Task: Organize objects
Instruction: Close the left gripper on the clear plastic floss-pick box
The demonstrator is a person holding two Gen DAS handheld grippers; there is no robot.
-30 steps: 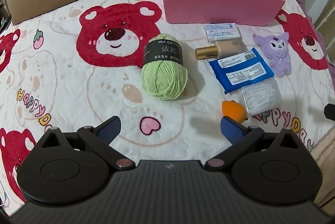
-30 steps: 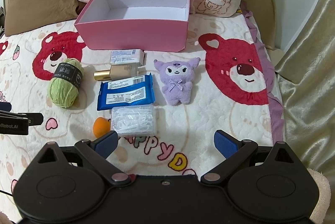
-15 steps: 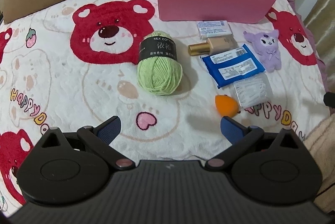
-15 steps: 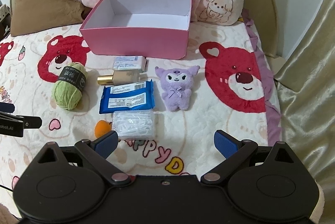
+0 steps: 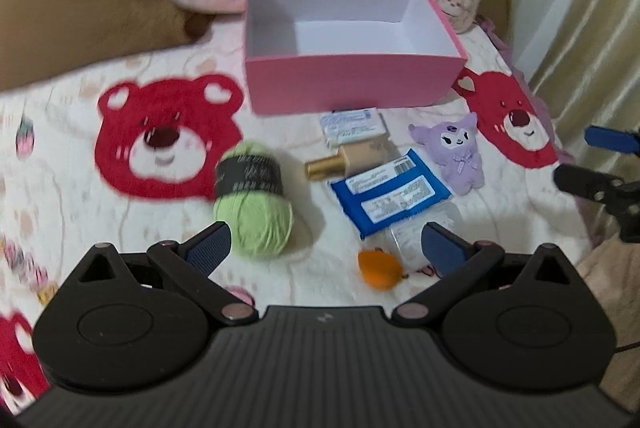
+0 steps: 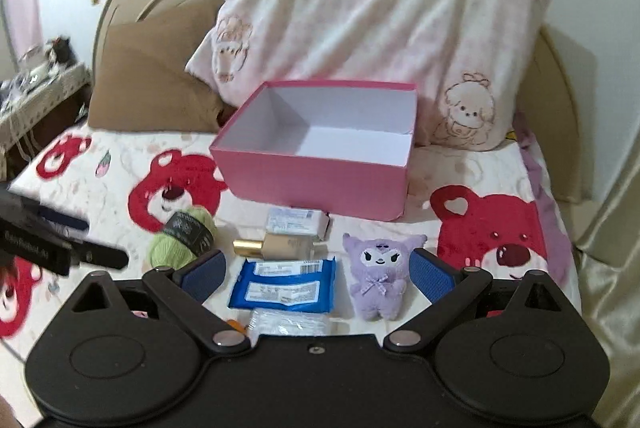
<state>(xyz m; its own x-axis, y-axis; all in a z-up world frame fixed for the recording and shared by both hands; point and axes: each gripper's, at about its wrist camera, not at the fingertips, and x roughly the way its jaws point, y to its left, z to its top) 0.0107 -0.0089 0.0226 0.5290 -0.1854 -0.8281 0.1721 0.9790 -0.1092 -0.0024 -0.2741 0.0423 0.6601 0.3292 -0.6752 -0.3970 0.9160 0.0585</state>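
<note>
Near the head of the bed (image 6: 500, 168), against the pillow (image 6: 380, 8), the pink box (image 6: 316, 180) stands open, its white inside bare. Before it lie the green yarn (image 5: 252, 200), a small white packet (image 5: 354, 126), a gold-capped bottle (image 5: 348, 160), a blue wipes pack (image 5: 390, 194), the purple plush (image 6: 378, 276), a clear pack (image 6: 288, 324) and an orange sponge (image 5: 378, 268). Both the left gripper (image 5: 324, 248) and the right gripper (image 6: 316, 276) hover with fingers spread wide, holding nothing.

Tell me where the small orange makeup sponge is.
In the left wrist view, the small orange makeup sponge lies low centre-right, below the blue wipes packet.
</note>
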